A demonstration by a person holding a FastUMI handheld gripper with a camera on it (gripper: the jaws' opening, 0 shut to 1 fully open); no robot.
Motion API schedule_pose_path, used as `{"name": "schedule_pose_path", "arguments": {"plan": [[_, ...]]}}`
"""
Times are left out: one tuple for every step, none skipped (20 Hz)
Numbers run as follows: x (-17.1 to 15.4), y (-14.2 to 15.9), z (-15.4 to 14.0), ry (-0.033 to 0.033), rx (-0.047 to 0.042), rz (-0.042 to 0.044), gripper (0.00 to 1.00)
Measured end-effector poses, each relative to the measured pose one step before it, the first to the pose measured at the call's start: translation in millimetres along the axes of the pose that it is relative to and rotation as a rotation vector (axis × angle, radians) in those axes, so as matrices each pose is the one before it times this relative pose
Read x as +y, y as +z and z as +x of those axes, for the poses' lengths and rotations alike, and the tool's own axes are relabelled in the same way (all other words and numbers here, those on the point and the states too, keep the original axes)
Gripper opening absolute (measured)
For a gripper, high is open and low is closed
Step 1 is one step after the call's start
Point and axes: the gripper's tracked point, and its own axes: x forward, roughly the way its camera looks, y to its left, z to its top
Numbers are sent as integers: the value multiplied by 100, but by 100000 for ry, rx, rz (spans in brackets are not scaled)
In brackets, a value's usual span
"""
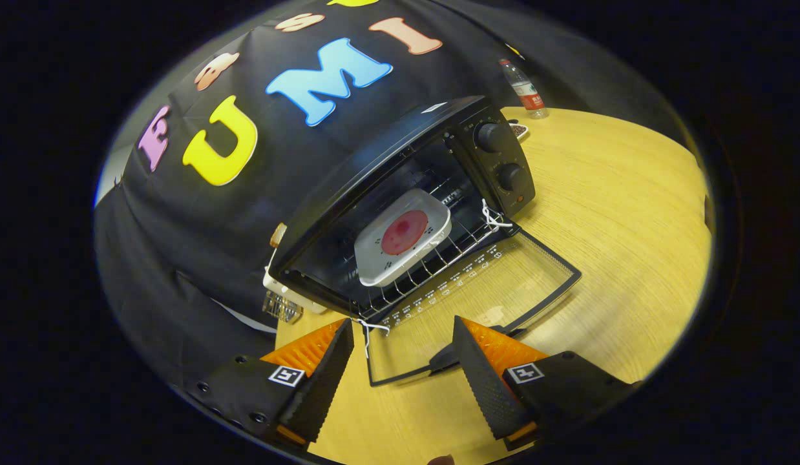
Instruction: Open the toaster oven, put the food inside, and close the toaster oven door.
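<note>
Gripper view: the fingers [403,361] are spread apart and hold nothing. Beyond them the toaster oven [400,194] stands with its door [477,297] dropped flat on the table [632,213], and the food [404,232] already sits inside on its plate [374,261]. Closing comes next, I'd judge: get under the door's handle [446,356], just between the fingers, and swing it up.

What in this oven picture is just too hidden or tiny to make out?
- Small white object behind the toaster oven: gripper view, mostly hidden by the oven's body.
- Water bottle label: too small to tell.
- Red food on the white plate: its kind is unclear.
- Door handle: partly covered by a finger of the open gripper.
</note>
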Motion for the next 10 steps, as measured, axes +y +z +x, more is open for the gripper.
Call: {"name": "schedule_pose_path", "arguments": {"plan": [[-528,-477,-327,-887,1181,-3937,98],[-475,-428,-155,-1150,1289,-2772,98],[-466,-414,-135,-944,1246,-2847,98],[-377,-470,-20,-1004,1369,-2849,98],[-419,-467,-43,-1327,1568,-2893,98],[-360,-516,56,-1032,1630,-2890,98],[-269,-405,56,-846,1561,-2868,98],[-200,-514,89,-889,1599,-3328,98],[-200,-329,79,-841,1292,-2750,98],[-264,-452,225,-1114,1515,-3289,98]]}}
